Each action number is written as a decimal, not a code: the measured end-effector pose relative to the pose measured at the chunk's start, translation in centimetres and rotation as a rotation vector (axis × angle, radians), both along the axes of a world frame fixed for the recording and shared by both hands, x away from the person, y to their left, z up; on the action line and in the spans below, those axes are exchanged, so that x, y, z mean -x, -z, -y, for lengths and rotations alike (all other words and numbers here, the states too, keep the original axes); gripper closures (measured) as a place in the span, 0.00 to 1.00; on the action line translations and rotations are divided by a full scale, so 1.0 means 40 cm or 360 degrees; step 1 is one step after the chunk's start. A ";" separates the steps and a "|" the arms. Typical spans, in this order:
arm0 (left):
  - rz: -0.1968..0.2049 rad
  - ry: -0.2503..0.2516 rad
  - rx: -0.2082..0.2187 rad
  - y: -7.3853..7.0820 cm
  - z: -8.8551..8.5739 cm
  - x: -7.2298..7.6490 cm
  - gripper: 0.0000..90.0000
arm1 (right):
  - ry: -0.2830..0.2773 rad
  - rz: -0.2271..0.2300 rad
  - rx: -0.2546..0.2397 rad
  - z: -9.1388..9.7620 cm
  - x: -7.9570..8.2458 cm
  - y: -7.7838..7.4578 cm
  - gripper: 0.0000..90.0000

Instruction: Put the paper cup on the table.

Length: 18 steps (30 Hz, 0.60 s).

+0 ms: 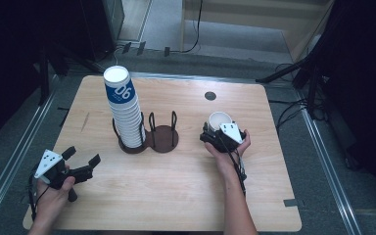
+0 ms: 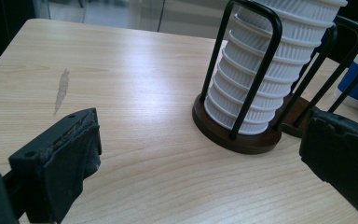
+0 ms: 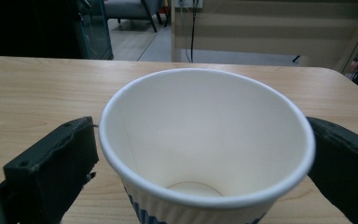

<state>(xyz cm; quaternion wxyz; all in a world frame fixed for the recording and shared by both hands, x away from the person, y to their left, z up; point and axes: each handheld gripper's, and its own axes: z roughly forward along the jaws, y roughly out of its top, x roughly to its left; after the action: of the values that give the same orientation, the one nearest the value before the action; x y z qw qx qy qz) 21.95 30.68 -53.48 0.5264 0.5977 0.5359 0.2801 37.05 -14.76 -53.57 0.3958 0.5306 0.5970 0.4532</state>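
A tall stack of white paper cups (image 1: 122, 105), its top cup printed blue, leans in the left ring of a dark double cup holder (image 1: 164, 139). The holder's right ring is empty. One white cup (image 1: 220, 120) stands upright on the table to the right. My right gripper (image 1: 219, 126) is open around that cup (image 3: 205, 140), with a jaw on each side of the rim and no pad pressing on it. At the table's front left my left gripper (image 1: 83, 155) is open and empty, facing the stack (image 2: 270, 70) and holder base (image 2: 242, 140).
The wooden table (image 1: 176, 196) has a dark round hole (image 1: 210, 95) near its far edge and a pale scuff (image 1: 84, 122) at the left. Dark stands and cables surround the table on the floor.
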 end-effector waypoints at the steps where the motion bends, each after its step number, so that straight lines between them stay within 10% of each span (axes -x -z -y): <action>1: 0.0000 0.0001 0.0000 0.000 0.000 0.000 0.00 | 0.0000 -0.0002 -0.0005 0.002 0.002 -0.004 0.00; 18: -0.0009 0.0000 -0.0007 -0.001 0.000 0.001 0.00 | -0.0079 0.0124 0.0022 0.040 0.097 -0.104 0.00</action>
<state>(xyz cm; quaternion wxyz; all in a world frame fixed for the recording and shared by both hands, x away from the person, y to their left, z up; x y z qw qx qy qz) 21.91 30.67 -53.45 0.5236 0.5996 0.5369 0.2795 33.15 -16.34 -49.40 0.4112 0.4949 0.5971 0.4791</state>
